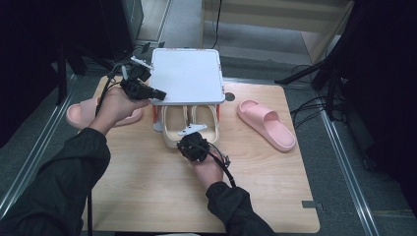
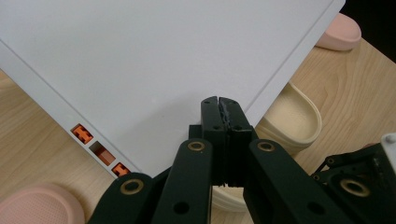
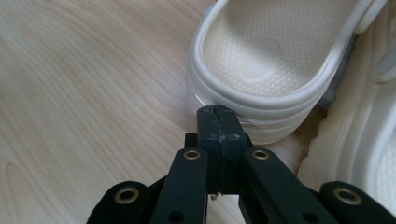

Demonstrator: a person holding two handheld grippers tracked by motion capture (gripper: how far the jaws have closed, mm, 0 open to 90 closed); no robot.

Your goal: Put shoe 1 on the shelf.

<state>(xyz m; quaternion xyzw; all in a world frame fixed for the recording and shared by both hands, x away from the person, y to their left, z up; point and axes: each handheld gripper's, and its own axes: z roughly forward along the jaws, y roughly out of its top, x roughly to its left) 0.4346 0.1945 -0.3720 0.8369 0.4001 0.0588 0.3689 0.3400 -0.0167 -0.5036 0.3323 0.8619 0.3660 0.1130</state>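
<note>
Slippers [image 1: 189, 125] under rack [image 1: 186, 73], slides [image 1: 266, 123] on either side

The white shelf top [image 1: 186, 74] covers the front halves of the two cream slippers [image 1: 172, 129], so you can't see their toes from the high view. Your left hand [image 1: 117, 105] hides the middle of the pink slipper [image 1: 78, 114] on that side. In the left gripper view, that pink slipper [image 2: 39, 205] is cut off at the bottom edge, and the shelf top [image 2: 140, 60] runs off the top and left. In the right gripper view, the cream slipper [image 3: 261, 60] is cut off at the top, and its twin [image 3: 359, 140] runs off the right edge.
</note>
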